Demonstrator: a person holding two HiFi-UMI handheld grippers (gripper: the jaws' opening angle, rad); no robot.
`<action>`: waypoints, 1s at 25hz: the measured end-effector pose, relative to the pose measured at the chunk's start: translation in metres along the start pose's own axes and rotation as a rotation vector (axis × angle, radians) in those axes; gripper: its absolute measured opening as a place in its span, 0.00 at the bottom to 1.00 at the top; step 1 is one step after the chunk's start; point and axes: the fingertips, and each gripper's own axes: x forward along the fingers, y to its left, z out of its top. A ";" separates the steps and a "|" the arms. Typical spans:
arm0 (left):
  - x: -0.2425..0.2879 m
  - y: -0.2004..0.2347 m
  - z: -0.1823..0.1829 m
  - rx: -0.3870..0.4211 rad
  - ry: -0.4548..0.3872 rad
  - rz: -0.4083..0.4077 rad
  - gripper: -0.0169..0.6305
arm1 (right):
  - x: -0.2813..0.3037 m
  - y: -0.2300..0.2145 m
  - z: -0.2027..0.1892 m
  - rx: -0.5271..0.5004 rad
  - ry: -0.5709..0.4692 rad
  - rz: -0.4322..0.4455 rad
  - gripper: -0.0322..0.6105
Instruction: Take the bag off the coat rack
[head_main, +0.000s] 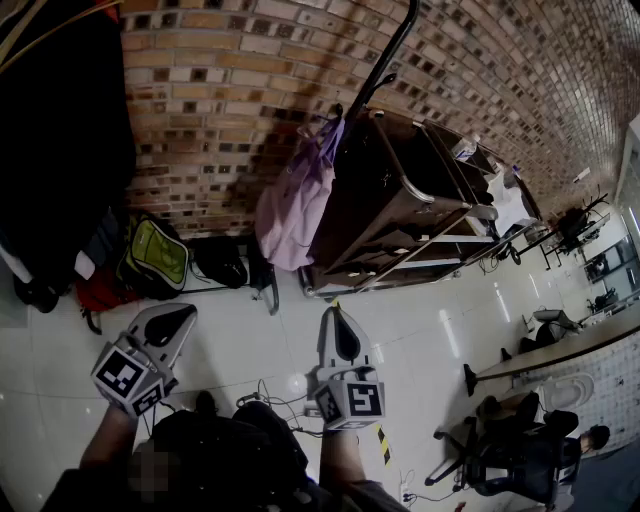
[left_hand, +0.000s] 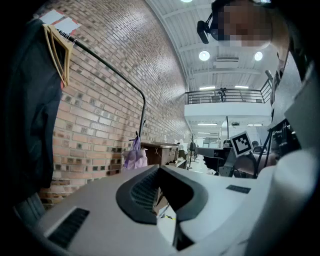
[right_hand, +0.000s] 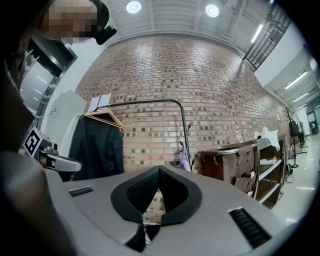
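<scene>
A light purple bag (head_main: 295, 205) hangs from a hook on the black coat rack pole (head_main: 385, 60) against the brick wall. It shows small and far off in the left gripper view (left_hand: 135, 156) and the right gripper view (right_hand: 184, 159). My left gripper (head_main: 165, 325) and right gripper (head_main: 343, 330) are both held low over the floor, well short of the bag. Each is shut with its tips touching and nothing between them, as seen at the left gripper (left_hand: 159, 167) and right gripper (right_hand: 159, 167).
A dark coat (head_main: 60, 130) hangs at the rack's left end. A green backpack (head_main: 157, 258) and a black bag (head_main: 222, 262) lie under it. A brown wooden cabinet (head_main: 400, 200) stands right of the purple bag. Cables (head_main: 270, 400) lie on the floor; a person (head_main: 540, 450) sits at lower right.
</scene>
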 end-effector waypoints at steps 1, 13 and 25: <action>0.000 0.003 0.000 -0.003 0.001 -0.002 0.04 | 0.001 0.002 -0.003 0.008 0.008 -0.006 0.08; 0.021 0.052 0.017 -0.018 -0.026 0.023 0.04 | 0.055 -0.001 -0.006 0.049 -0.011 -0.001 0.08; 0.106 0.120 0.023 -0.029 -0.017 0.089 0.04 | 0.171 -0.041 -0.012 0.055 -0.009 0.082 0.08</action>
